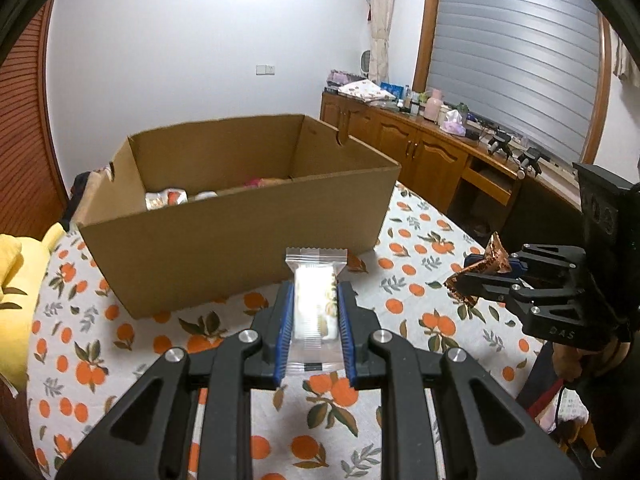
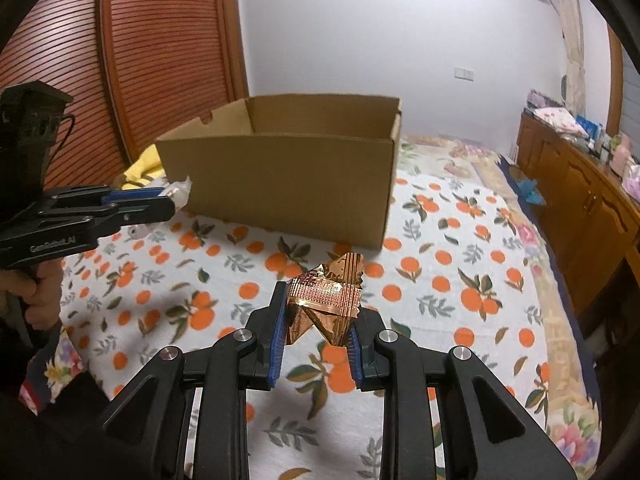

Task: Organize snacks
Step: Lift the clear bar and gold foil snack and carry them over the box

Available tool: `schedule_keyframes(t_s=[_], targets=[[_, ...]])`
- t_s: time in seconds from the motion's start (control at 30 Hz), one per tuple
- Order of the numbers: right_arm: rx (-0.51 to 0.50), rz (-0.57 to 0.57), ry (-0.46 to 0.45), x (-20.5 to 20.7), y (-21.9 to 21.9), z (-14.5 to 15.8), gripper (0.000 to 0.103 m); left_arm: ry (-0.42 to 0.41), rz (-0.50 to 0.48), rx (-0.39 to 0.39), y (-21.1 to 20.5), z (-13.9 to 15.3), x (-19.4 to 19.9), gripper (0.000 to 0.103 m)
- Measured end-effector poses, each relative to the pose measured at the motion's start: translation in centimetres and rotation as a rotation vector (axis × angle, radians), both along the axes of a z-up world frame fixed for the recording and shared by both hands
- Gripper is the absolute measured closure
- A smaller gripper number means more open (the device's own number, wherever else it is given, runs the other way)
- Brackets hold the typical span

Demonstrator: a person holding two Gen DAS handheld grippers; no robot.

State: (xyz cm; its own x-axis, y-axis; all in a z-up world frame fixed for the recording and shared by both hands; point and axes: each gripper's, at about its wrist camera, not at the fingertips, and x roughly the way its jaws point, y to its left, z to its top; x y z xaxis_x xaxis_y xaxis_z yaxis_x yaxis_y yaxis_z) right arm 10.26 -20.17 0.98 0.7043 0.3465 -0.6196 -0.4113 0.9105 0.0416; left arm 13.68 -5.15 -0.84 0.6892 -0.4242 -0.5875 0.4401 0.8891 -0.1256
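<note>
My left gripper (image 1: 314,300) is shut on a clear-wrapped white snack (image 1: 314,300) and holds it above the cloth, just in front of the open cardboard box (image 1: 240,240). Several wrapped snacks (image 1: 166,198) lie inside the box. My right gripper (image 2: 320,308) is shut on a crumpled copper foil snack (image 2: 328,300), held above the cloth short of the box (image 2: 280,184). The right gripper with its foil snack (image 1: 486,270) shows at the right in the left wrist view. The left gripper (image 2: 168,200) with its white snack (image 2: 180,190) shows at the left in the right wrist view.
The box stands on an orange-print cloth (image 1: 420,280) over a bed. A yellow plush (image 1: 16,280) lies at the left. A wooden cabinet (image 1: 420,148) with clutter runs along the right wall. A slatted wooden door (image 2: 140,60) is behind the box.
</note>
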Motion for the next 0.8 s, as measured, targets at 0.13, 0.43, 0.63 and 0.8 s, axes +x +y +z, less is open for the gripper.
schedule_keyframes(t_s=[0.13,0.43,0.63,0.8], targets=[[-0.003,0.018,-0.024,0.8,0.8,1.2,0.079,-0.019,0.018,0.004,0.7,0.9,0.8,0.084],[-0.023,0.022,-0.053,2.6,2.0,2.5,0.079,-0.064,0.055,0.010,2.4,3.8,2.7,0.084],[0.008,0.012,-0.063,3.4,2.0,3.5,0.079,-0.086,0.086,0.030,3.4,4.9,4.1,0.084],[0.010,0.021,-0.086,4.1,2.4,5.2,0.079,-0.090,0.113,0.065,3.7,5.3,5.6,0.084]])
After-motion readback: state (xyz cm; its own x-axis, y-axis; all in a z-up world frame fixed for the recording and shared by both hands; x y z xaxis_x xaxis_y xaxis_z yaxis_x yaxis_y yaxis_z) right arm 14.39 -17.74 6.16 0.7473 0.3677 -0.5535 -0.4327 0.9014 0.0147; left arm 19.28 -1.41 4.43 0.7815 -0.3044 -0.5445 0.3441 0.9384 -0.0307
